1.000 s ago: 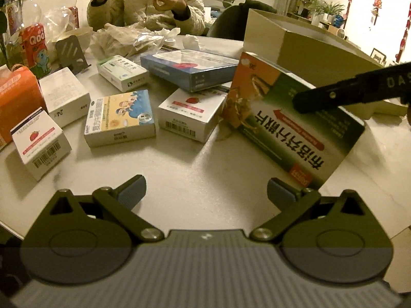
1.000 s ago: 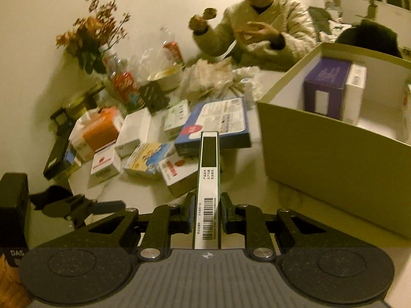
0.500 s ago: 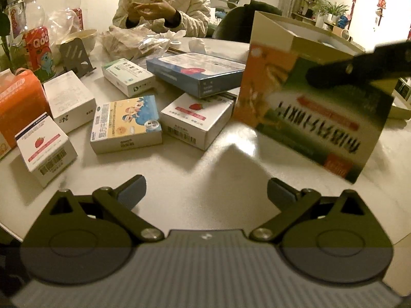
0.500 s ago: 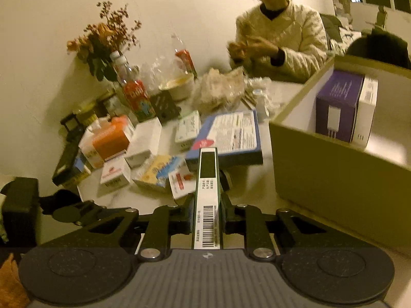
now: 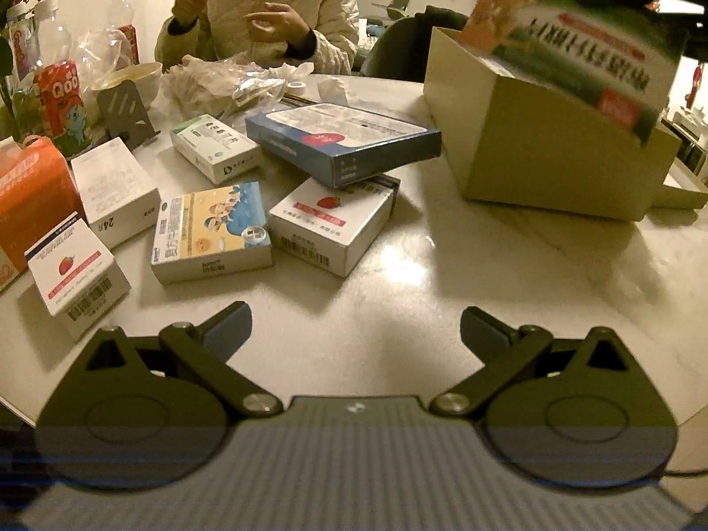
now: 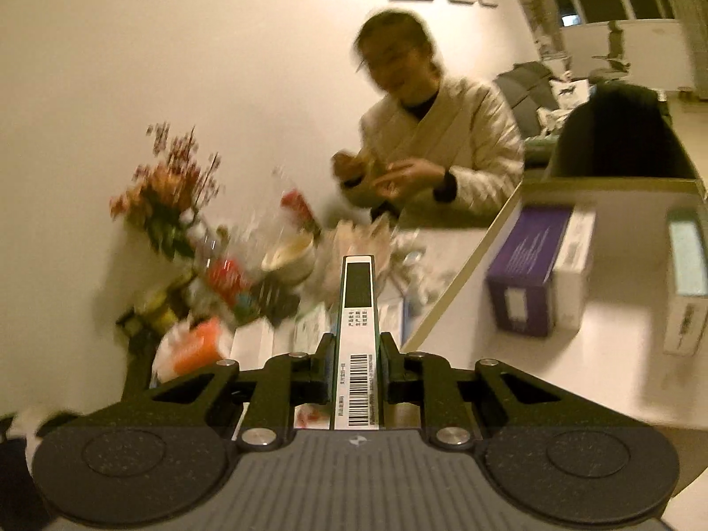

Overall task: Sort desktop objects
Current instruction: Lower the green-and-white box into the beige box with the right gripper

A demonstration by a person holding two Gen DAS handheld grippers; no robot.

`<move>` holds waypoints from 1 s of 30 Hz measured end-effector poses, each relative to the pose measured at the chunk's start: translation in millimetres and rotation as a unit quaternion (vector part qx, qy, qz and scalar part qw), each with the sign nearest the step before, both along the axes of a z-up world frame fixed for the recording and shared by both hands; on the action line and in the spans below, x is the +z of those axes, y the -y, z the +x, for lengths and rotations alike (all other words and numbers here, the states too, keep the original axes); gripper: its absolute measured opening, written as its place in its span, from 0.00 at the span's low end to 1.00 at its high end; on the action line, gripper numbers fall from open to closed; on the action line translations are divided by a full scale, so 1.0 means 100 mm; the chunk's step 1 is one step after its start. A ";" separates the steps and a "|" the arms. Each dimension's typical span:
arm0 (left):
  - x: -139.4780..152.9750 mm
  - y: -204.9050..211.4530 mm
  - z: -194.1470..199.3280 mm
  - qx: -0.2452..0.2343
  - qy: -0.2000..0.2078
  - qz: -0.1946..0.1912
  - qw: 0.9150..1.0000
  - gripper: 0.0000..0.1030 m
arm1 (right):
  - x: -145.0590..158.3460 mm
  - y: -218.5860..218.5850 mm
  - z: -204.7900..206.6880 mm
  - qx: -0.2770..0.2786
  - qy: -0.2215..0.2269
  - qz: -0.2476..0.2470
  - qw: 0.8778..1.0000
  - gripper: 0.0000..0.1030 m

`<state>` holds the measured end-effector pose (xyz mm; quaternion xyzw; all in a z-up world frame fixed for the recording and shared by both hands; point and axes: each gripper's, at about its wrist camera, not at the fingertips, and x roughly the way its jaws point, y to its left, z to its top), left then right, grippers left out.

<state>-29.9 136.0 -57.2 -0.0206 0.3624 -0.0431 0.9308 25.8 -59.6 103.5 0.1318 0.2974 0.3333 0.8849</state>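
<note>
The green-and-orange medicine box (image 5: 575, 40) is pinched by its thin edge in the fully closed right gripper (image 6: 356, 376) and held above the open cardboard box (image 5: 531, 163), probably to be dropped in upright, while the left gripper (image 5: 356, 332) is held wide open and empty over the table (image 5: 442, 274).

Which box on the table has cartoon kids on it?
Start at the tall beige bin, then look left across the table to the loose medicine boxes. The cartoon box lies flat between two white strawberry boxes. Only it has a blue-and-yellow picture.
</note>
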 end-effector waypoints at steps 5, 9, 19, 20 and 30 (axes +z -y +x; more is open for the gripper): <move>0.01 0.02 0.01 -0.003 0.002 0.001 1.000 0.99 | 0.13 0.26 0.22 -0.050 0.001 0.013 0.999 0.21; 0.01 0.02 0.02 -0.003 0.000 0.002 1.000 0.99 | 0.16 0.41 0.43 -0.088 -0.005 0.005 0.996 0.21; 0.00 0.00 0.06 0.001 -0.004 0.001 1.000 0.99 | 0.05 0.65 0.94 -0.179 -0.029 -0.030 0.983 0.21; -0.01 0.00 0.07 0.001 -0.005 0.002 1.000 0.99 | 0.03 0.67 0.99 -0.188 -0.031 -0.035 0.981 0.21; -0.04 0.02 0.14 0.001 -0.013 0.003 1.000 0.99 | -0.26 0.61 1.52 -0.241 -0.056 -0.107 0.963 0.21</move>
